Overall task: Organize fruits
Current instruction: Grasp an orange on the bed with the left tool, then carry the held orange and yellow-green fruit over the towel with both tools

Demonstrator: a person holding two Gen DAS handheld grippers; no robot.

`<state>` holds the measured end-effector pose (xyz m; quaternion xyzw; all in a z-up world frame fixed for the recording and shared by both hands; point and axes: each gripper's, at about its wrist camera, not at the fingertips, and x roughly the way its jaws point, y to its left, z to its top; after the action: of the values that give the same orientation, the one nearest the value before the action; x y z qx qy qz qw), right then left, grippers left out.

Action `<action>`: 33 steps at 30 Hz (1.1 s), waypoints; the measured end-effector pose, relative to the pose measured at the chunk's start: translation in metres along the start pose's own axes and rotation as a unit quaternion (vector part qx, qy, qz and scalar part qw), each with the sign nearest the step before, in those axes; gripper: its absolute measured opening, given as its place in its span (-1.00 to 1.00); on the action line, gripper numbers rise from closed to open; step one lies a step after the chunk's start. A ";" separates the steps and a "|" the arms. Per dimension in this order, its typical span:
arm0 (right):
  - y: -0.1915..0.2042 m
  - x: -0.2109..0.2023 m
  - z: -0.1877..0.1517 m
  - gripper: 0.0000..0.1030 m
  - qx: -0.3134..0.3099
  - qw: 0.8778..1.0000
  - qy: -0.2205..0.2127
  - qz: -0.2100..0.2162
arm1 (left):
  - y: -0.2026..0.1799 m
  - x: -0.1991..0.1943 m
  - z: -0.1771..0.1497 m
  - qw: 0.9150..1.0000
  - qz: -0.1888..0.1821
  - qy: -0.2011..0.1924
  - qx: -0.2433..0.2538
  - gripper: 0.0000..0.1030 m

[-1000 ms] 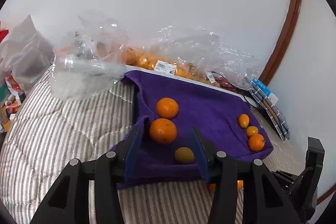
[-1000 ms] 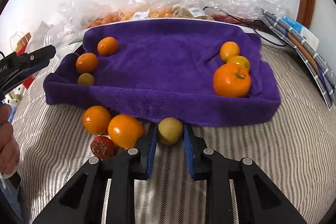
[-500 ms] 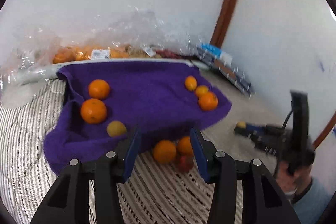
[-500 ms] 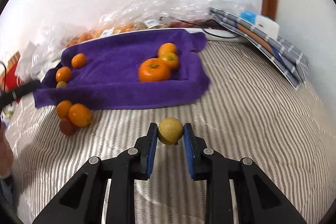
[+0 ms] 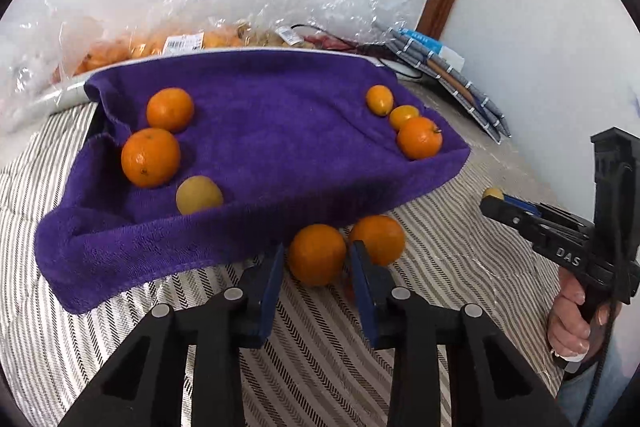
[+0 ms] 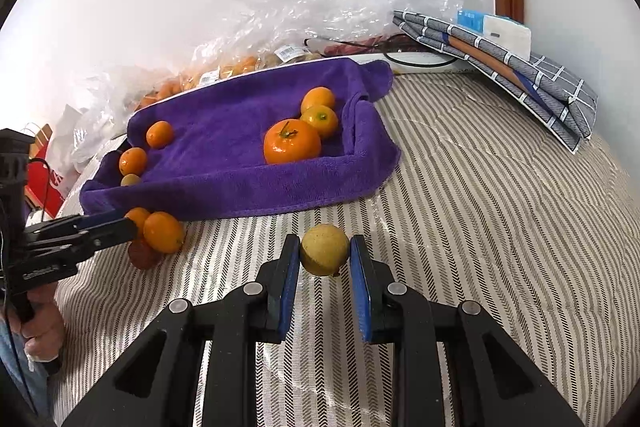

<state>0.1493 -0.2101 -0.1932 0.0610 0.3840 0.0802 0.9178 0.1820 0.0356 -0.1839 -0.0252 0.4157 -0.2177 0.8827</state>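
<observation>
A purple towel (image 5: pixel 280 131) (image 6: pixel 224 187) lies on the striped bed with several oranges and a yellowish fruit (image 5: pixel 199 195) on it. Three fruits sit in front of its near edge. The jaws of my left gripper (image 5: pixel 317 259) (image 6: pixel 132 223) are closing around one orange (image 5: pixel 316 254); thin gaps still show beside both pads. A second orange (image 5: pixel 380 239) (image 6: pixel 163 231) touches it on the right, and a dark red fruit (image 6: pixel 142 255) lies beside them. My right gripper (image 6: pixel 325 251) (image 5: pixel 494 197) is shut on a small yellow fruit (image 6: pixel 324 249), held above the bedding right of the towel.
Crinkled clear plastic bags (image 5: pixel 240 15) with packed fruit line the wall behind the towel. Folded grey checked cloth (image 6: pixel 500 67) lies at the far right against the wall. A hand (image 5: pixel 568 323) holds the right gripper's handle. Striped bedding (image 6: pixel 500 227) stretches to the right of the towel.
My left gripper swung from above the towel down to the oranges at its front edge and narrowed around one. My right gripper carried the yellow fruit away to the right of the towel.
</observation>
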 end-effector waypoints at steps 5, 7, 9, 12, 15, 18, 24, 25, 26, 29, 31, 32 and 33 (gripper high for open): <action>-0.002 0.000 0.000 -0.51 0.006 1.000 -0.001 0.007 | -0.002 0.009 0.003 1.000 -0.002 0.007 -0.006 -0.40; -0.003 0.000 0.000 -0.51 0.009 1.000 -0.001 0.009 | -0.004 0.009 0.004 1.000 0.000 0.006 -0.004 -0.41; -0.004 0.000 0.000 -0.51 0.012 1.000 -0.002 0.010 | -0.004 0.007 0.003 1.000 -0.001 0.001 -0.003 -0.42; -0.004 0.000 0.000 -0.51 0.013 1.000 -0.001 0.008 | -0.004 0.003 0.004 1.000 -0.005 -0.007 -0.005 -0.42; -0.004 0.000 0.001 -0.51 0.013 1.000 -0.002 0.004 | -0.004 -0.002 0.004 1.000 -0.008 -0.016 -0.007 -0.42; -0.004 -0.001 0.000 -0.51 0.014 1.000 -0.003 0.001 | -0.003 -0.006 0.005 1.000 -0.010 -0.024 -0.009 -0.42; -0.004 -0.002 0.000 -0.51 0.011 1.000 -0.008 0.006 | -0.001 -0.020 0.007 0.998 -0.018 -0.050 -0.015 -0.42; -0.004 -0.002 0.000 -0.51 0.011 1.000 -0.008 0.006 | 0.000 -0.022 0.007 0.998 -0.020 -0.055 -0.018 -0.42; -0.004 -0.003 0.000 -0.51 0.011 1.000 -0.009 0.003 | 0.001 -0.024 0.007 0.998 -0.021 -0.058 -0.020 -0.42; -0.005 -0.004 0.000 -0.51 0.013 1.000 -0.010 0.001 | 0.006 -0.031 0.009 0.997 -0.027 -0.071 -0.030 -0.42; -0.004 -0.004 -0.001 -0.51 0.012 1.000 -0.011 0.002 | 0.008 -0.035 0.009 0.996 -0.026 -0.080 -0.036 -0.42; -0.004 -0.004 -0.001 -0.51 0.012 1.000 -0.011 0.001 | 0.010 -0.037 0.010 0.996 -0.024 -0.083 -0.037 -0.42; -0.004 -0.004 -0.001 -0.51 0.011 1.000 -0.010 -0.001 | 0.011 -0.038 0.010 0.995 -0.020 -0.087 -0.039 -0.42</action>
<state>0.1466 -0.2145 -0.1917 0.0716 0.3753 0.0749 0.9211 0.1720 0.0601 -0.1527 -0.0865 0.3450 -0.2159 0.9093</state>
